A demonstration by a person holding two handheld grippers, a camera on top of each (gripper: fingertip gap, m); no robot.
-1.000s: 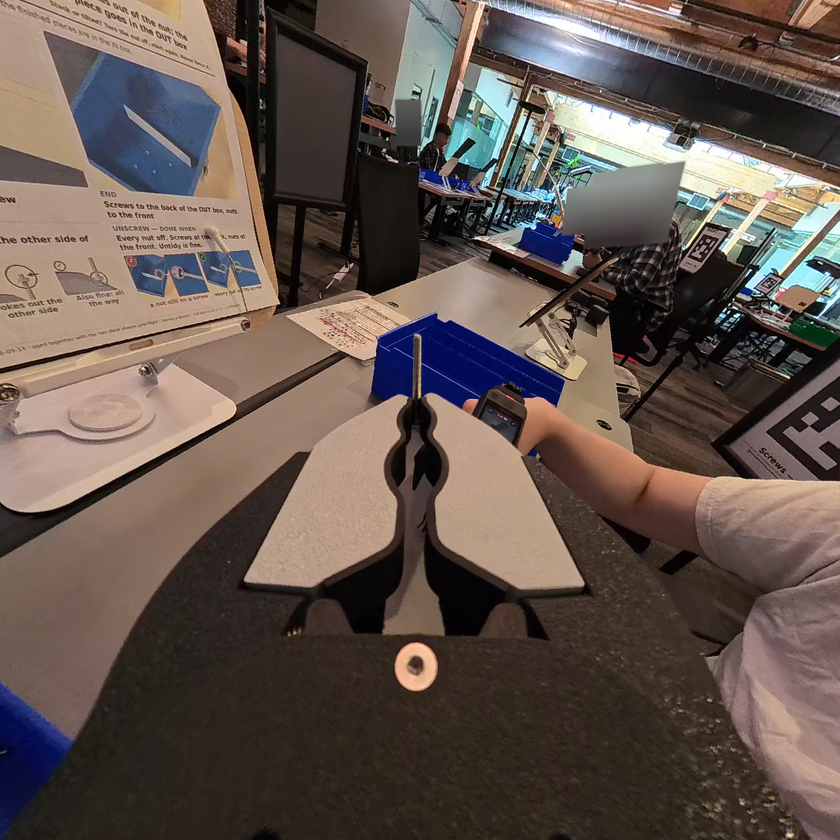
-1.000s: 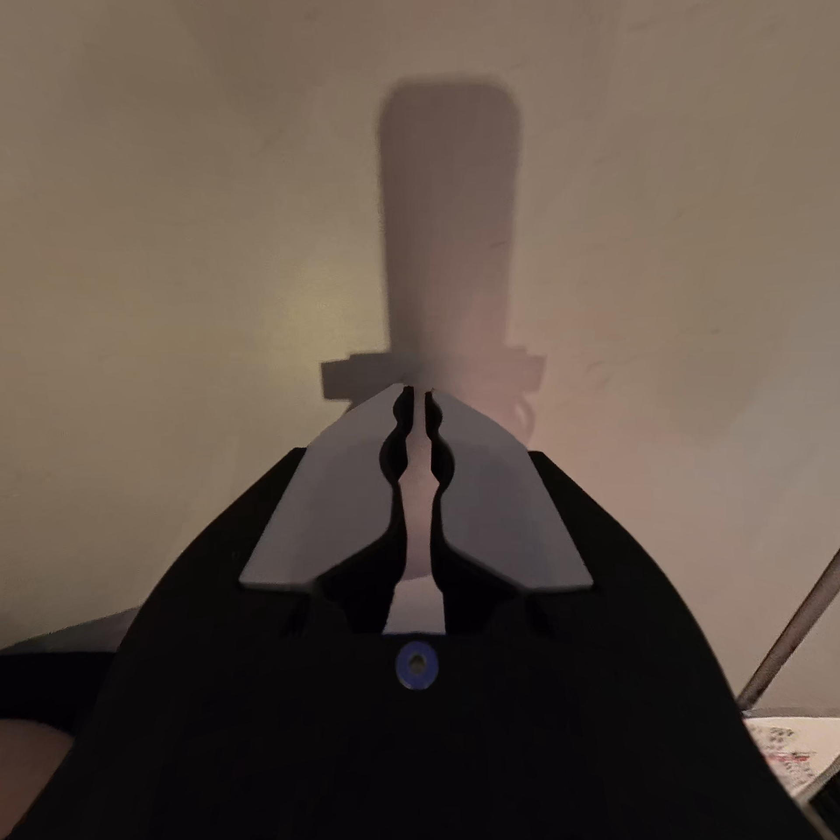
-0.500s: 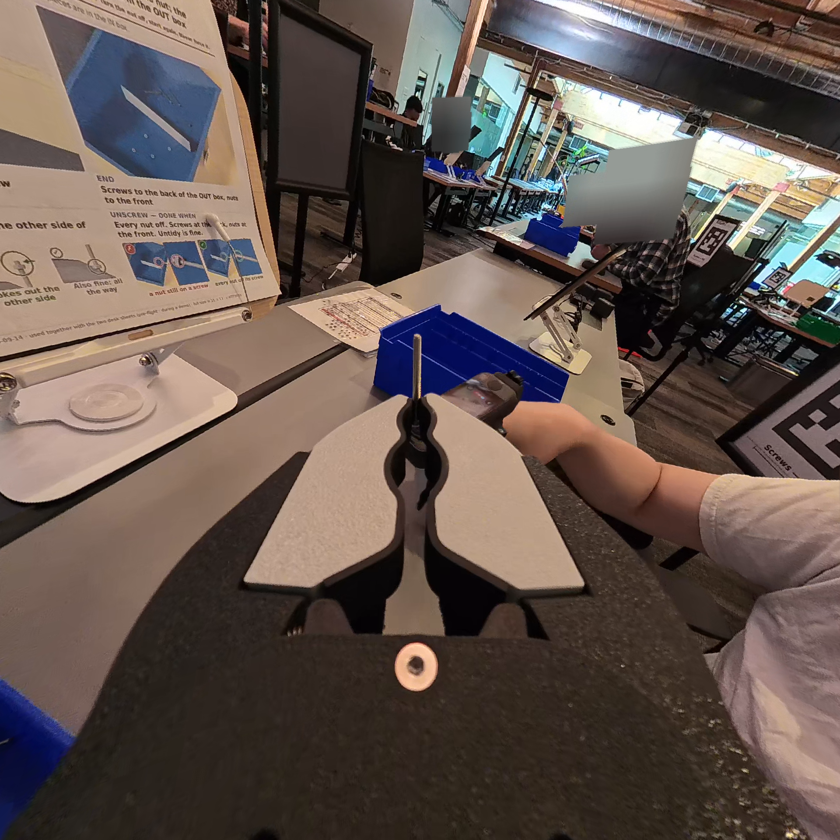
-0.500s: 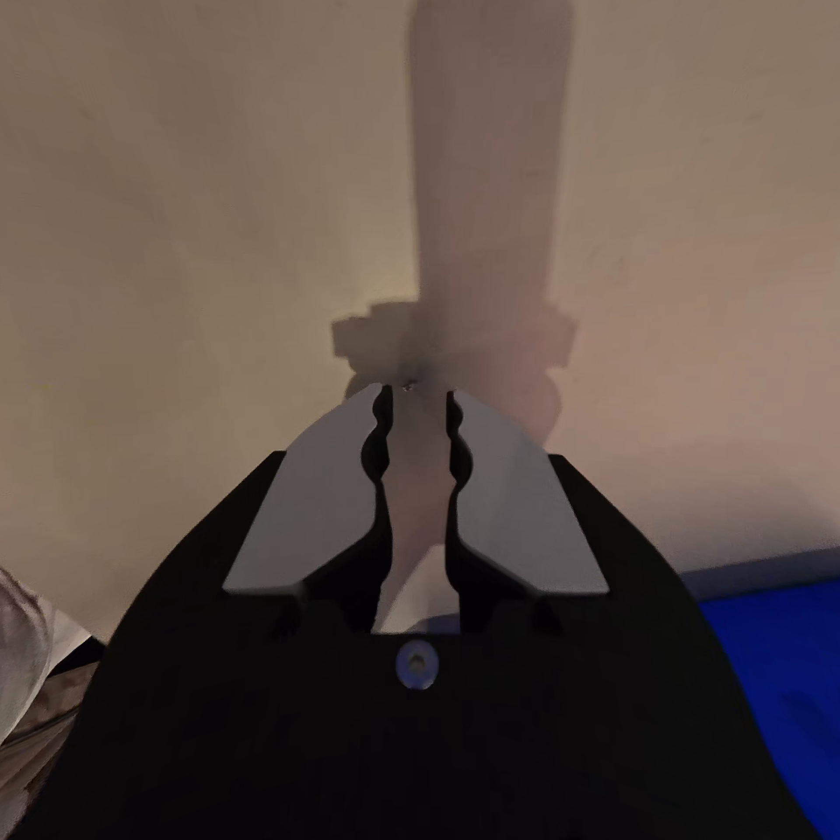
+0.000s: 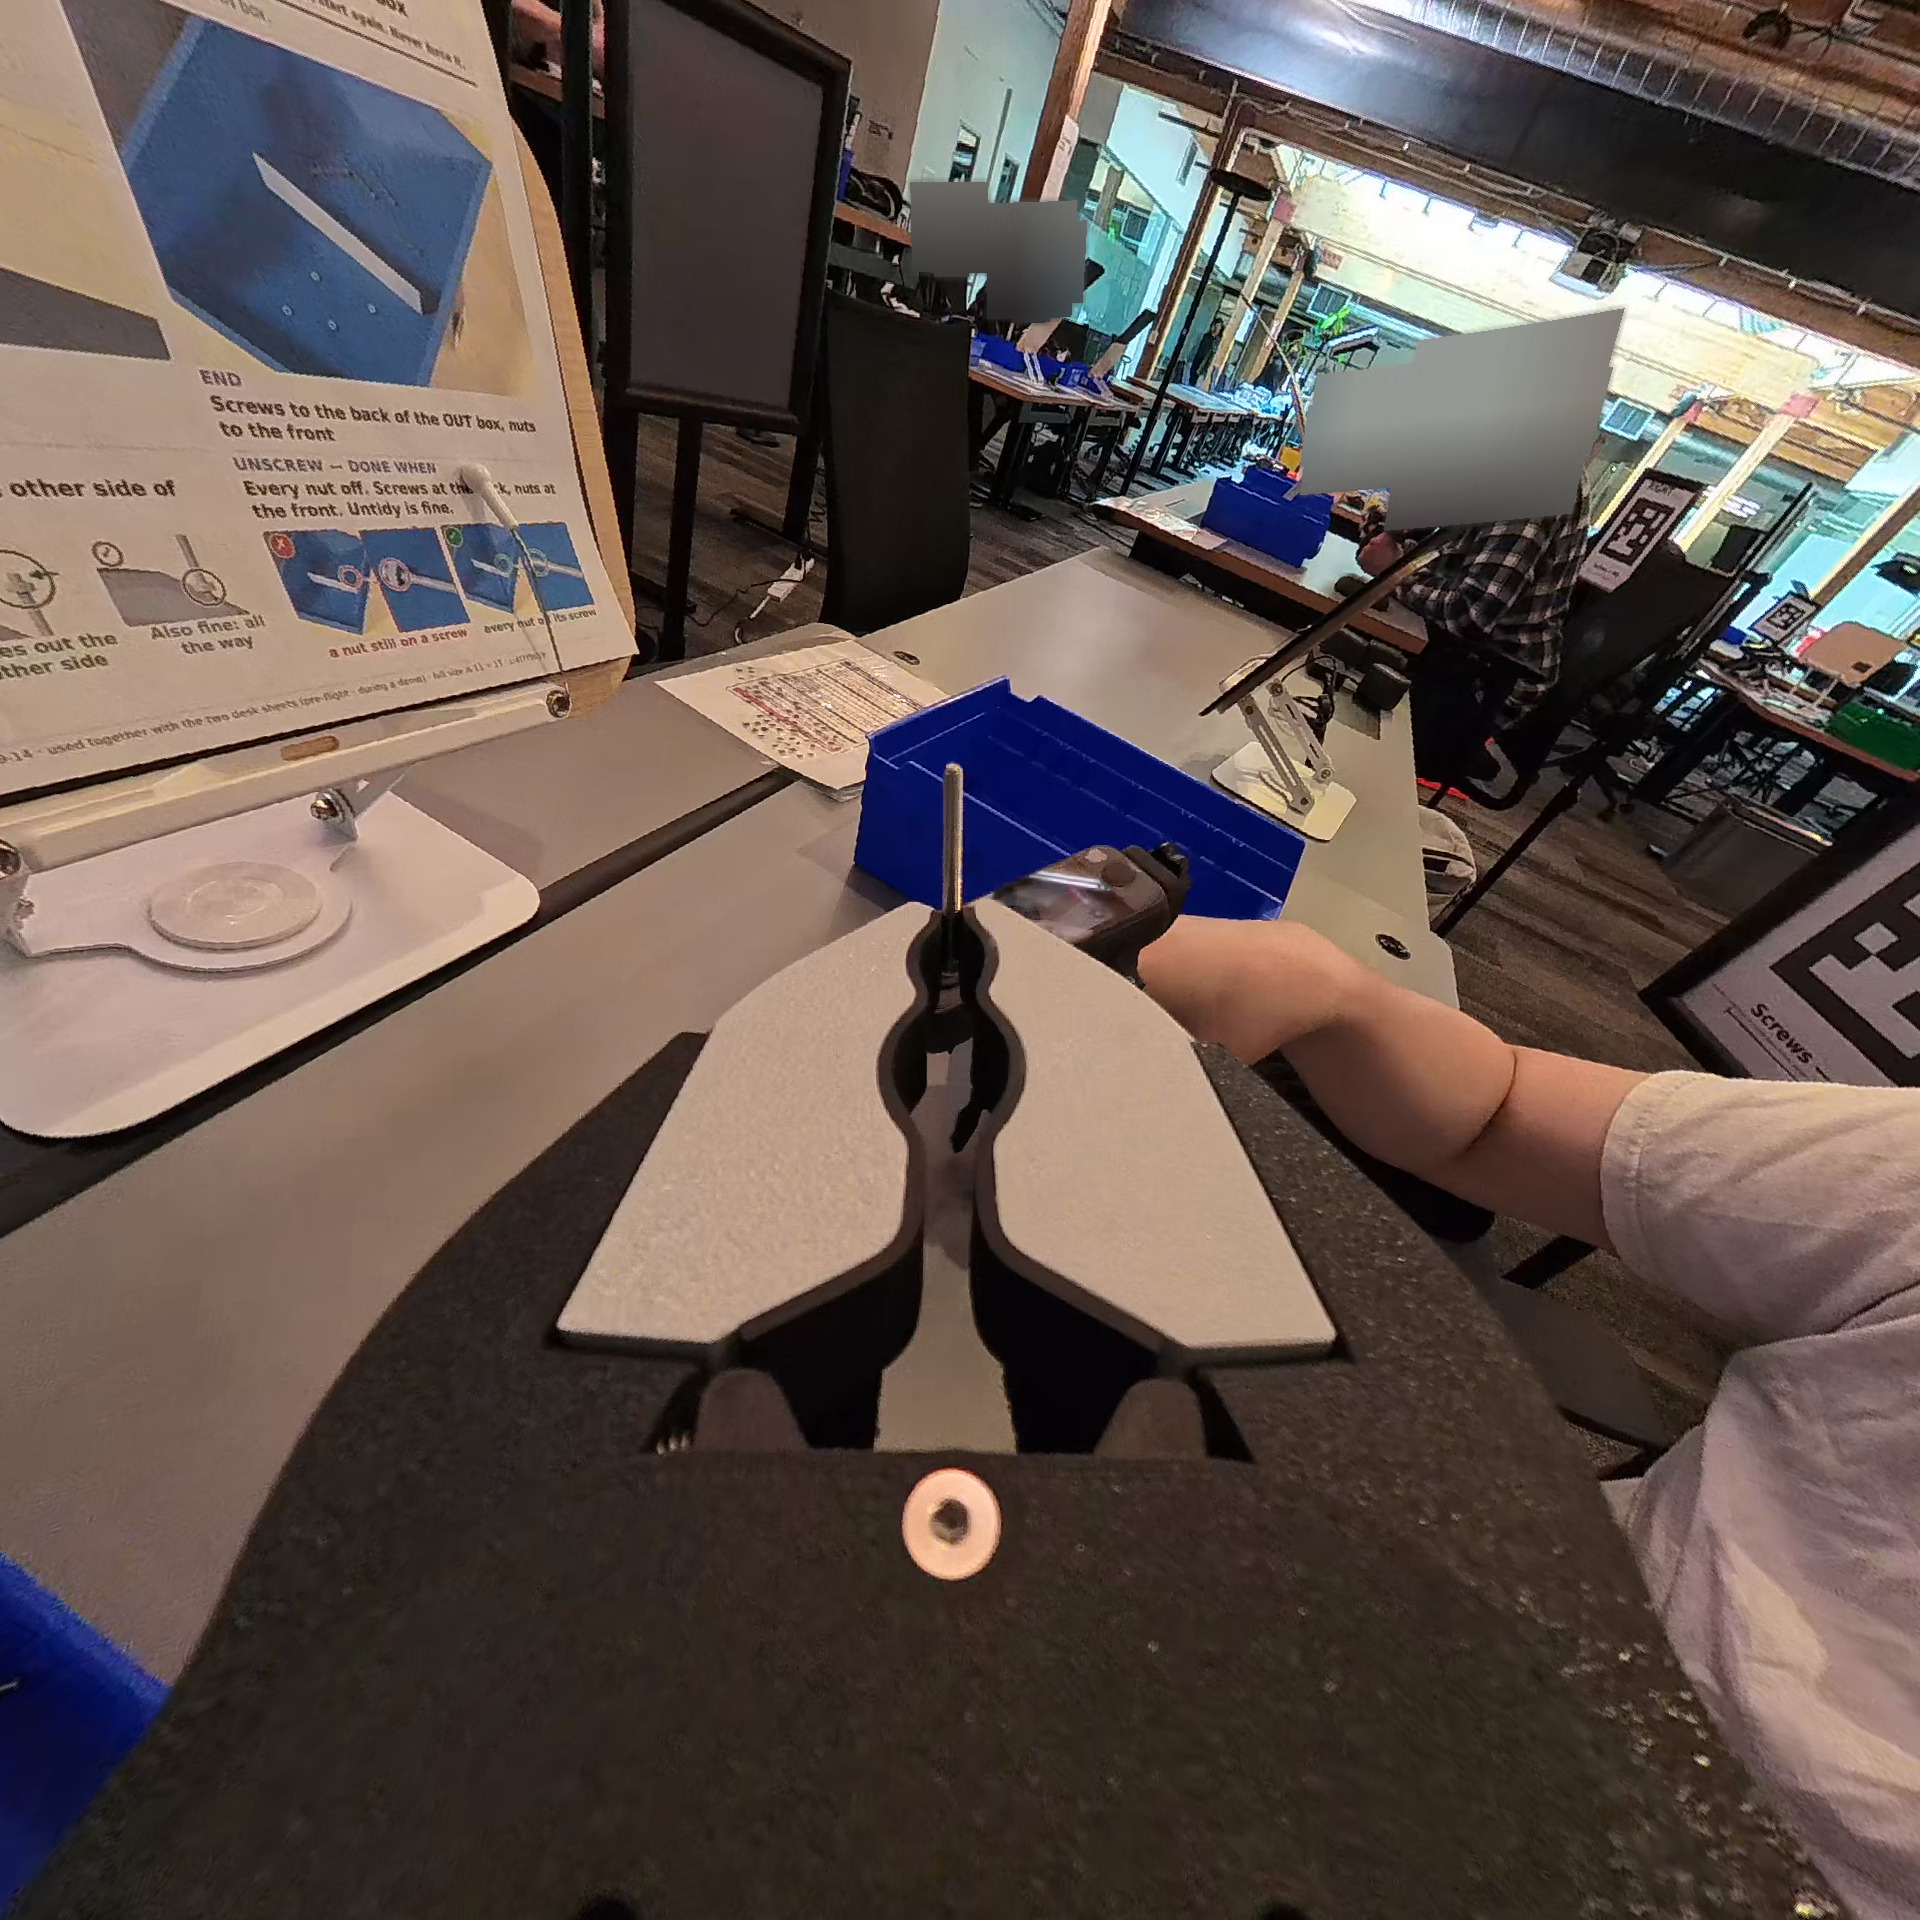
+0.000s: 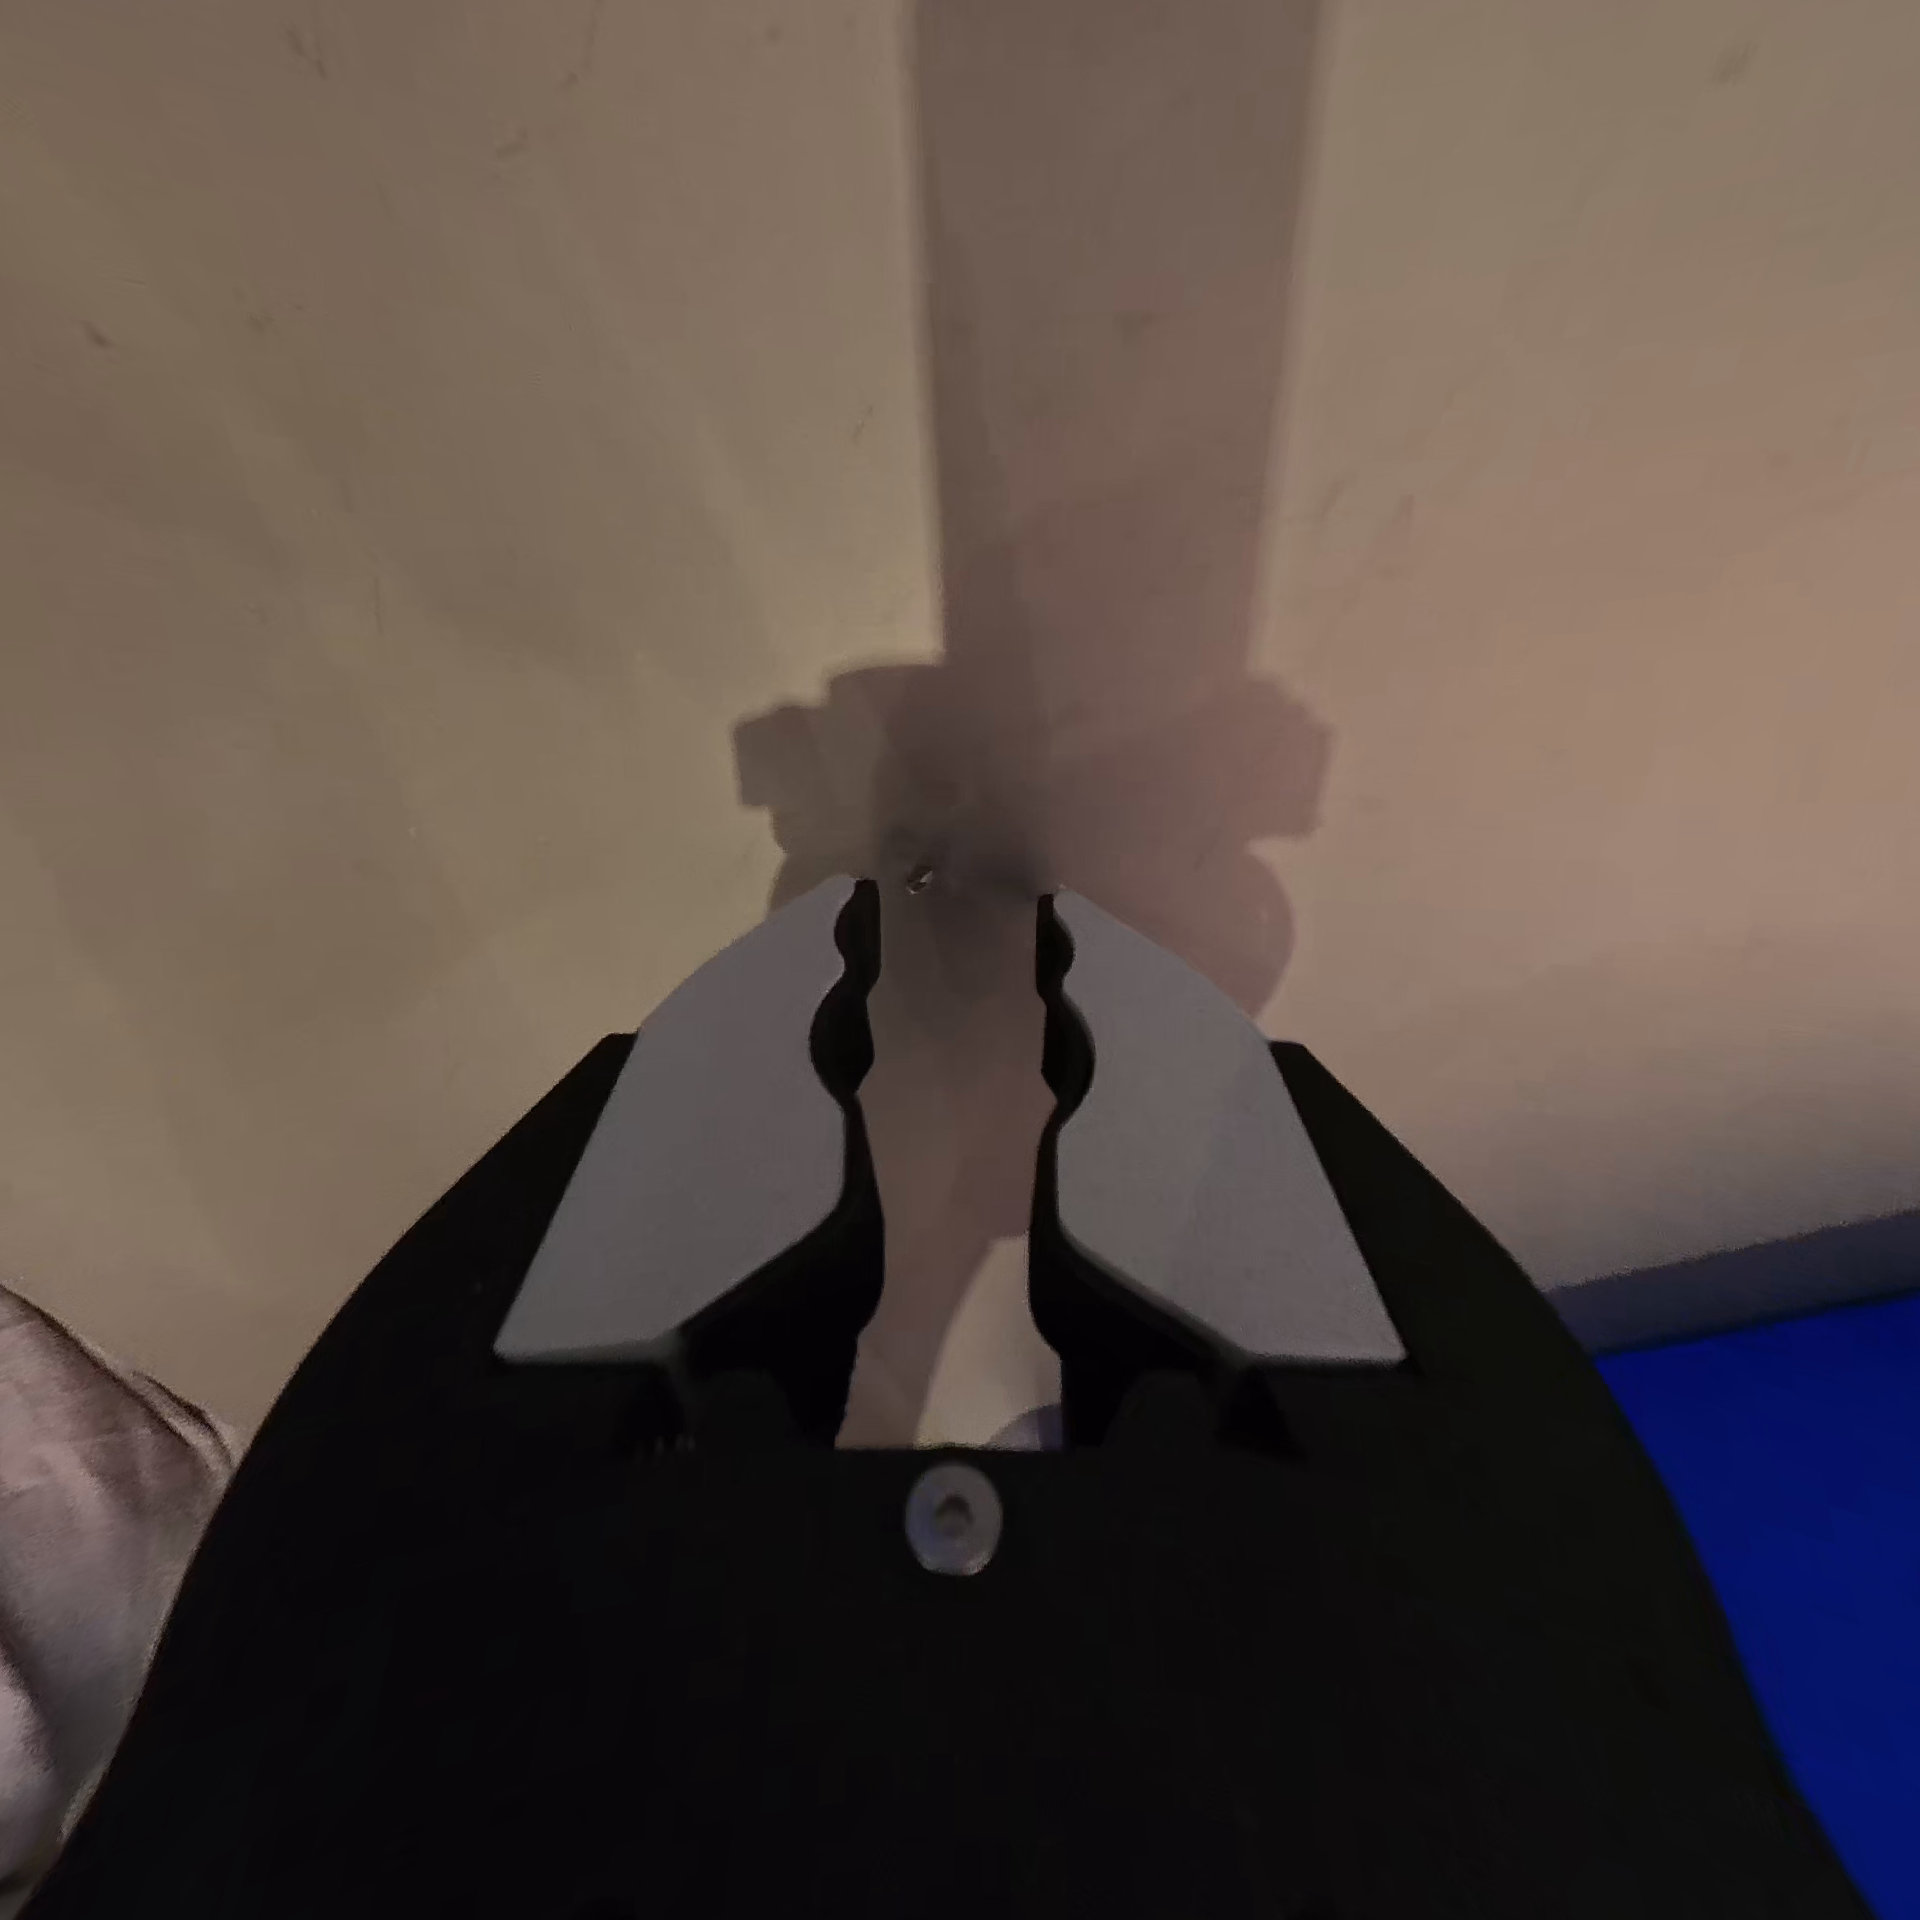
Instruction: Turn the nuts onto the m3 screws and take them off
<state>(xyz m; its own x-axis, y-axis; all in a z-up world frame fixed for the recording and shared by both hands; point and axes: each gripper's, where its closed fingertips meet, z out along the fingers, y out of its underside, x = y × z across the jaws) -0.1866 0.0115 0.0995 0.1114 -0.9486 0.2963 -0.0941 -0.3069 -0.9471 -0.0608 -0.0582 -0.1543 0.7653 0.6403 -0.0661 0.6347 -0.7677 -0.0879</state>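
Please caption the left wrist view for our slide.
Left gripper shut on an upright thin metal screw before a blue plastic bin.

Grey table runs away toward the right, a dark seam crossing it. White tilted stand at left holds a printed instruction sheet. Behind it, a black-framed panel on legs. Dark wood-plank floor. Further rows of work tables recede toward bright windows at far right; daylight floods that end. Exposed dark ceiling beams overhead, timber posts below them. A seated person in a plaid shirt at the next table. Framed black-and-white code sign at right edge. Right wrist view: dim, beige surface, shadowed.
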